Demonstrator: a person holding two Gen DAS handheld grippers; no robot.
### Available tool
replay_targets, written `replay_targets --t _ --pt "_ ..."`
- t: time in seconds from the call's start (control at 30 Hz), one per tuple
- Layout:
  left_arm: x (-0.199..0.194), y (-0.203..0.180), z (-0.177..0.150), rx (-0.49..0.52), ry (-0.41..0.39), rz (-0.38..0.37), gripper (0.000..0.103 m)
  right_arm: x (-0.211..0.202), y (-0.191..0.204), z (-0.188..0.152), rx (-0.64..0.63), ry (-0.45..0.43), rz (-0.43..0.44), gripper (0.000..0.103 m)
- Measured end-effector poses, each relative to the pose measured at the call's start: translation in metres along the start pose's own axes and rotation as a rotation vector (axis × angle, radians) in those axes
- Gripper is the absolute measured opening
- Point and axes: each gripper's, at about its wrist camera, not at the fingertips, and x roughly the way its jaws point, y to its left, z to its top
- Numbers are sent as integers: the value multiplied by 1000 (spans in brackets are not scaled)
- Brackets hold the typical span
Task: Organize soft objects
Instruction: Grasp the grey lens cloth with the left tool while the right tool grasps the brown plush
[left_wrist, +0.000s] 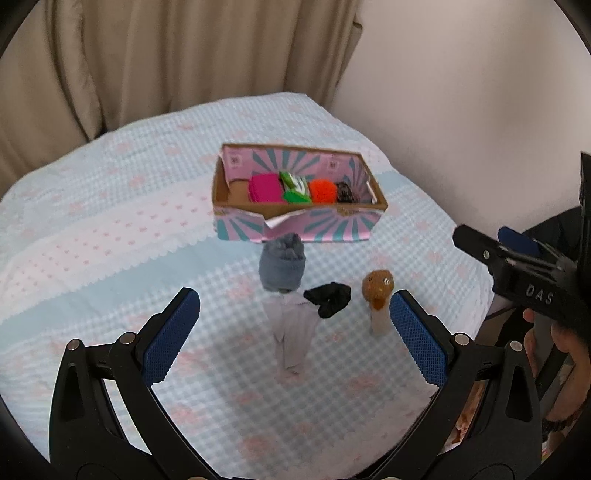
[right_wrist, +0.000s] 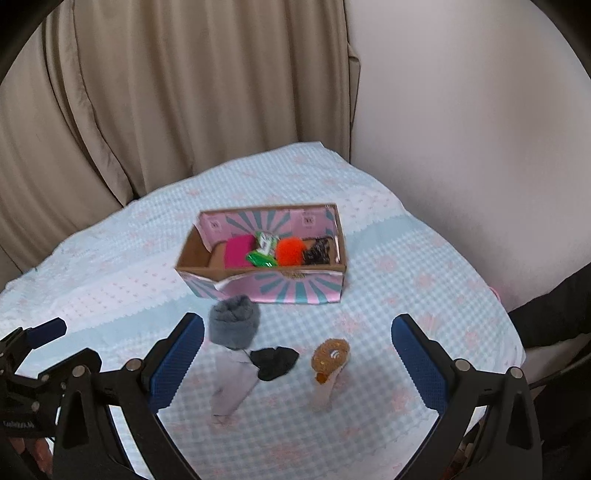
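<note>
Beige curtains (right_wrist: 147, 110) hang behind a bed spread with a pale blue checked cover (left_wrist: 110, 221), where your pink-and-teal cardboard box (left_wrist: 295, 225) already holds magenta, green, orange and dark soft items. Just in front of it lie a rolled grey sock (left_wrist: 282, 267), a flat pale sock (left_wrist: 291, 339), a black bundle (left_wrist: 328, 299) and a brown plush toy (left_wrist: 377, 291). Your left gripper (left_wrist: 295, 332) and right gripper (right_wrist: 297, 365) both hover above them, jaws spread wide, holding nothing.

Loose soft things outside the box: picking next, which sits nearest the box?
The rolled grey sock, almost touching the box front; the others lie farther back.
</note>
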Motion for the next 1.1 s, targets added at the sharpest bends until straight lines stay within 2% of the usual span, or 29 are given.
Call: replay_targets --t 0.27,0.53,0.7,0.8,1.0,1.1 --pt "103 -1 -60 -1 45 3 97 72 -13 -44 -7 24 -20 101" --pt "180 -7 -104 23 84 19 87 140 -25 -87 10 65 -23 96" --pt "207 -6 -115 20 88 31 86 171 -29 -105 -1 81 -26 95" --pt "223 -7 -119 32 97 46 79 187 -32 -109 -2 90 -20 88" --pt "241 -15 -118 82 87 99 78 212 -34 -112 -9 92 -15 83" --pt "245 -16 -114 74 75 108 70 219 -35 -112 -8 88 -28 81"
